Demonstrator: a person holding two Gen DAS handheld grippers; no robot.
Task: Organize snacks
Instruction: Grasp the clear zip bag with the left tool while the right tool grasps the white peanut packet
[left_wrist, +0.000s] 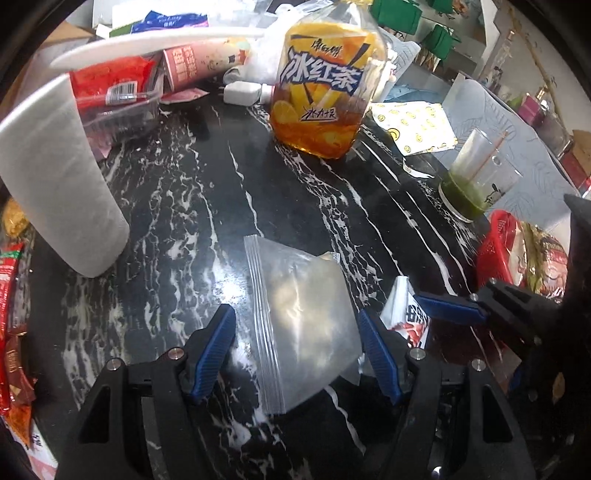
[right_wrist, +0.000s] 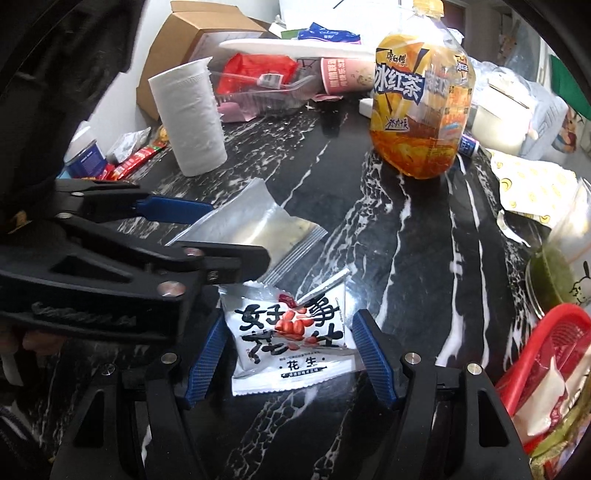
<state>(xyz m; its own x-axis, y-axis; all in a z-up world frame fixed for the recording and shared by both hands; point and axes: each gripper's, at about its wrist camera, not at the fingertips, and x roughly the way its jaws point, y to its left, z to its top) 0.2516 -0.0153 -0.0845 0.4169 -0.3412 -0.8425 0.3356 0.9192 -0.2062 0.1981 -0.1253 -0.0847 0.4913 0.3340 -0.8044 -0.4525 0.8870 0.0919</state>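
Observation:
A clear snack packet lies flat on the black marble table, between the open fingers of my left gripper; it also shows in the right wrist view. A white peanut packet with black characters lies between the open fingers of my right gripper; its corner shows in the left wrist view. Both grippers hover low around their packets, side by side, and grip nothing. A red basket holding snack packets stands at the right; it also shows in the left wrist view.
A large iced tea bottle stands at the back. A paper towel roll stands left. A glass with green liquid is at the right. Wrappers, a clear tray and a pink cup clutter the back.

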